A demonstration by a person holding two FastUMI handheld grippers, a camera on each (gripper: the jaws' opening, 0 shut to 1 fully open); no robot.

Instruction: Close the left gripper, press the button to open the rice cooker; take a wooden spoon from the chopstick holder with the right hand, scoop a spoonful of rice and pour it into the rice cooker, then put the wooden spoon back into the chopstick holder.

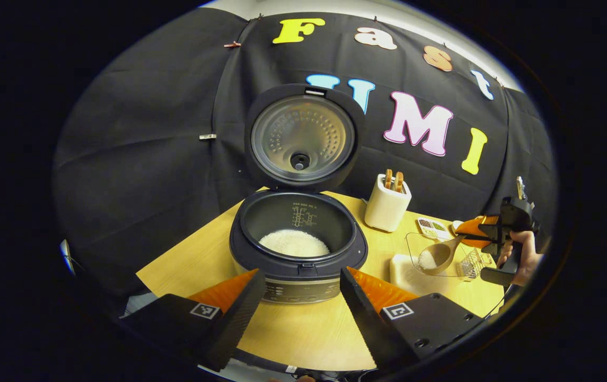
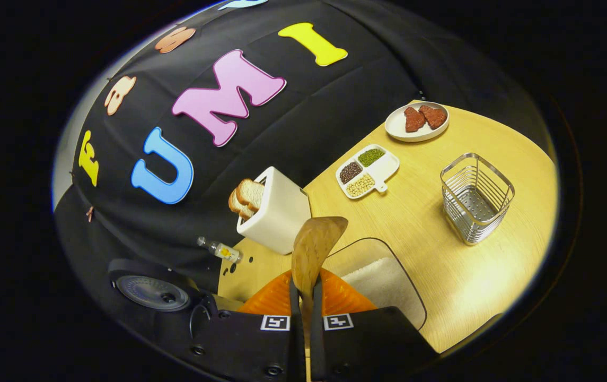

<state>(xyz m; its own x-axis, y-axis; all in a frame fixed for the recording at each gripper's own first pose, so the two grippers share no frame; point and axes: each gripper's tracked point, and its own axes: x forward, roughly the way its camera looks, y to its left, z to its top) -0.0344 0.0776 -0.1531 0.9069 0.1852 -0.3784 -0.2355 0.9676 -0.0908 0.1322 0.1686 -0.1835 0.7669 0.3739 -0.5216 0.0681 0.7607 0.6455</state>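
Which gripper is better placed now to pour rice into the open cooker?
Right. The right gripper grips the wooden spoon, loaded with rice, beside the open rice cooker. The left gripper is open and empty.

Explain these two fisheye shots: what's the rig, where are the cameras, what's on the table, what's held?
No robot: a person holds a two-finger gripper in each hand, with a camera riding on each. The left gripper view looks past the open left gripper at the rice cooker, lid up, rice inside. The right gripper is shut on a wooden spoon carrying rice, above a clear rice container. On the wooden table: a toaster with bread, a metal chopstick holder, a divided bean dish and a plate.
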